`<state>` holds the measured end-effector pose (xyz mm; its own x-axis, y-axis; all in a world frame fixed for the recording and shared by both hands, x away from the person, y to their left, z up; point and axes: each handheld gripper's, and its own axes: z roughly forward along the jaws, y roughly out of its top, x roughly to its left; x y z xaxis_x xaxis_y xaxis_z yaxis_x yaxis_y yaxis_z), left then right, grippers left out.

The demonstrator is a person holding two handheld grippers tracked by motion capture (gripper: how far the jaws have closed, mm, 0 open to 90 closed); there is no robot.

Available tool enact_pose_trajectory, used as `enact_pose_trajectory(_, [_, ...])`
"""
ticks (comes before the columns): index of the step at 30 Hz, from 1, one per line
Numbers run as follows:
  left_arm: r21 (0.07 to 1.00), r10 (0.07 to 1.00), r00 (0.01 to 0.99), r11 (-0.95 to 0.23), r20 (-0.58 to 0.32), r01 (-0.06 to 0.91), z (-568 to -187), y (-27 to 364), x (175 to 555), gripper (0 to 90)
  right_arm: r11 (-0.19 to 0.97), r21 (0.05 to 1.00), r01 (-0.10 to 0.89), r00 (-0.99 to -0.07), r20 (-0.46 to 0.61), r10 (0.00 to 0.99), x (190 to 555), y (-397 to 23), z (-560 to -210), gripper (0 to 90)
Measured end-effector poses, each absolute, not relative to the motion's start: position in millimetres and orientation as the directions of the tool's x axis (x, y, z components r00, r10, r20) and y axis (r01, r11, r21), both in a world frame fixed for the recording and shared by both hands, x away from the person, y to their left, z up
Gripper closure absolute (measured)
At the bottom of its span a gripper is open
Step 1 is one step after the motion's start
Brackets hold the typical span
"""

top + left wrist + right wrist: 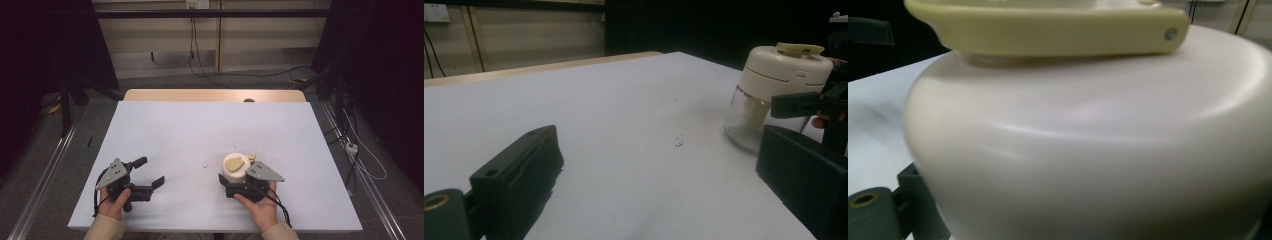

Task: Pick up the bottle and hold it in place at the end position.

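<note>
Chopper (236,168) clamped by right gripper (239,181), low on table; left gripper (148,171) spread, empty.

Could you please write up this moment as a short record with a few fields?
object: cream-lidded chopper with clear bowl, upright
surface: white table
right gripper: right gripper closed around the chopper's body
left gripper: left gripper open, holding nothing, apart from the chopper
lid detail: yellowish handle lies flat on top
</note>
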<state>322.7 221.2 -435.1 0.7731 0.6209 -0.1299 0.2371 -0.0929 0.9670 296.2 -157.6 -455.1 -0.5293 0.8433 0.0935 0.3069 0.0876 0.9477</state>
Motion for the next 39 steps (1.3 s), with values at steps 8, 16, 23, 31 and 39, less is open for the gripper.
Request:
enact_pose_trajectory(8, [0.968,0.618,0.776,-0.092,-0.127,0.232,-434.8,221.5,322.8,4.0,0.076,0.954,0.29,-0.539,0.097,0.837,297.7,-157.3,-454.0,5.9])
enact_pose_trajectory(16, [0.969,0.616,0.777,-0.09,-0.127,0.229,-434.8,222.2,323.5,4.0,0.064,0.957,0.282,-0.552,0.107,0.827,305.7,-155.9,-449.2,6.1])
enact_pose_trajectory(23, [0.97,0.621,0.774,-0.088,-0.124,0.226,-434.5,223.4,324.8,4.0,0.024,0.969,0.247,-0.555,0.122,0.823,318.2,-154.0,-440.6,6.1])
enact_pose_trajectory(31, [0.971,0.629,0.768,-0.085,-0.12,0.222,-434.0,225.4,324.8,4.0,0.032,0.967,0.252,-0.552,0.116,0.826,331.8,-146.0,-440.3,6.1])
enact_pose_trajectory(39, [0.973,0.625,0.772,-0.088,-0.113,0.214,-433.6,224.7,323.9,4.0,0.04,0.966,0.257,-0.555,0.114,0.824,342.9,-135.9,-441.3,6.1])
